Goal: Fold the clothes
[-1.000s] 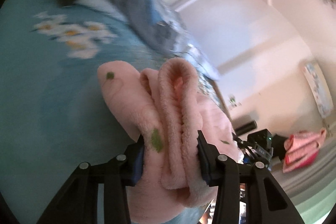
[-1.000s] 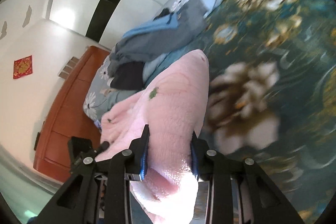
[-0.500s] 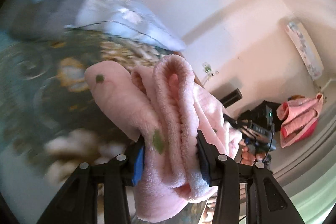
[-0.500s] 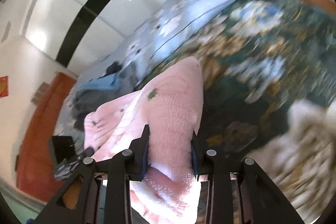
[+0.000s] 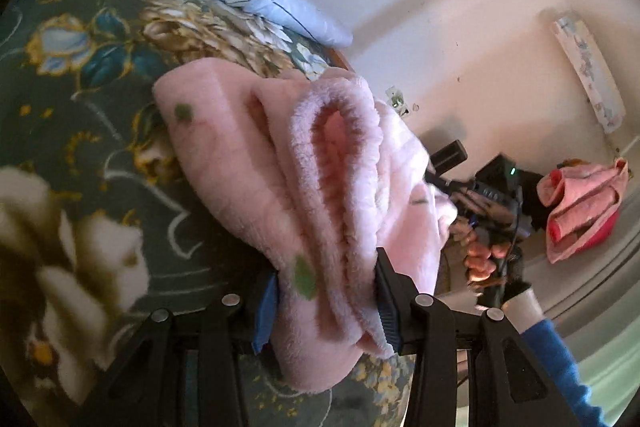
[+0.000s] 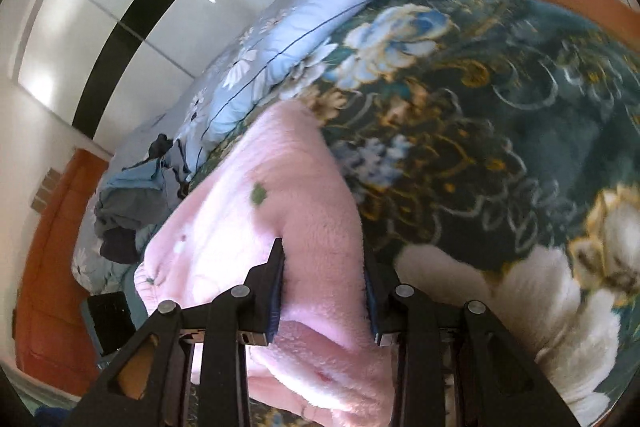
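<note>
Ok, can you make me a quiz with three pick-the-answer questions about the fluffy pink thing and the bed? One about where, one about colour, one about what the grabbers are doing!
1. Where is the light blue quilt?
A. bunched along the far side of the dark flowered blanket
B. on the floor
C. wrapped round a gripper

2. What colour are the little spots on the pink fleece garment?
A. yellow
B. green
C. purple

3. What are the two grippers doing?
A. both open above the bed
B. only one holds cloth
C. both shut on the pink garment

Answers:
1. A, it lies bunched at the blanket's far edge.
2. B, green marks show on the fleece in both views.
3. C, the left gripper and right gripper each have fleece pinched between the fingers.
</note>
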Available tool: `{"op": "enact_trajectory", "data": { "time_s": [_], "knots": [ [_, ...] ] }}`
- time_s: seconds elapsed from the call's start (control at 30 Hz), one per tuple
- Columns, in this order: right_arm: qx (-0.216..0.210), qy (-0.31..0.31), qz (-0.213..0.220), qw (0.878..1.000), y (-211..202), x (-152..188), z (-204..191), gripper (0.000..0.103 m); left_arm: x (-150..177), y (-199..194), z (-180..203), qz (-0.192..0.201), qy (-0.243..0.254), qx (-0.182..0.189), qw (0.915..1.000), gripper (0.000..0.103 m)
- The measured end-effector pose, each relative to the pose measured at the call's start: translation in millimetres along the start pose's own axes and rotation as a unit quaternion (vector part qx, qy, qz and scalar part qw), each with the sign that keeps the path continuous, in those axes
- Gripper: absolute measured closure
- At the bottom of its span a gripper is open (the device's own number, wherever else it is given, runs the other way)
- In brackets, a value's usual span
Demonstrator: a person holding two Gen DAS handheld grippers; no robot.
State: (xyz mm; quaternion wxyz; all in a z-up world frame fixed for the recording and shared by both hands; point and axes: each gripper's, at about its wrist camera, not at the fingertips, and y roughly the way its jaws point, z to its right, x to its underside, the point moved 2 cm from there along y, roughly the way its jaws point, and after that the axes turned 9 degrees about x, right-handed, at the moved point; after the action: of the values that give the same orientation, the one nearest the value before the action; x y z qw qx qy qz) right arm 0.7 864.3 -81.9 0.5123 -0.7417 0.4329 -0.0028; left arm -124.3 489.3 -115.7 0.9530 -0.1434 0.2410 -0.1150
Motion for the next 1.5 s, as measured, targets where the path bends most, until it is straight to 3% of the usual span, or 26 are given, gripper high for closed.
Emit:
{"op": "enact_trajectory", "data": {
  "time_s": [0.23, 0.4, 0.57, 0.7, 0.83, 0.9, 1.0, 1.2, 1.3, 1.5],
  "knots": [
    [0.039, 0.025, -0.003, 0.999, 10, 16, 12, 0.058, -5, -8, -9, -0.009, -0.018, -0.015, 0.9997, 0.052],
    [0.081, 0.015, 0.016, 0.996, -7, 17, 0, 0.056, -15, -29, -1, -0.021, 0.002, -0.032, 0.9993, 0.049],
    [0.122, -0.001, 0.059, 0.991, -39, 14, -16, 0.056, -44, -54, 30, 0.023, 0.082, -0.079, 0.9933, 0.046],
    [0.123, -0.034, 0.079, 0.989, -41, 13, -51, 0.056, -65, -27, 72, 0.019, 0.142, -0.065, 0.9875, 0.044],
    [0.106, -0.073, 0.06, 0.99, -20, 17, -90, 0.055, -64, 20, 87, -0.008, 0.21, -0.119, 0.9704, 0.044],
    [0.107, -0.099, 0.048, 0.988, -9, 26, -103, 0.055, -59, 33, 75, -0.029, 0.21, -0.137, 0.9676, 0.044],
    [0.142, -0.137, 0.045, 0.979, -1, 38, -106, 0.055, -54, 39, 52, -0.04, 0.203, -0.155, 0.966, 0.044],
    [0.158, -0.068, 0.069, 0.983, -10, 46, -61, 0.055, -55, 34, 26, -0.037, 0.161, -0.14, 0.9764, 0.044],
    [0.157, -0.042, 0.07, 0.984, -4, 52, -50, 0.055, -49, 30, 33, -0.037, 0.17, -0.15, 0.9733, 0.044],
    [0.198, -0.04, 0.078, 0.976, -2, 61, -72, 0.055, -37, 24, 46, -0.036, 0.188, -0.17, 0.9666, 0.044]
  ]
}}
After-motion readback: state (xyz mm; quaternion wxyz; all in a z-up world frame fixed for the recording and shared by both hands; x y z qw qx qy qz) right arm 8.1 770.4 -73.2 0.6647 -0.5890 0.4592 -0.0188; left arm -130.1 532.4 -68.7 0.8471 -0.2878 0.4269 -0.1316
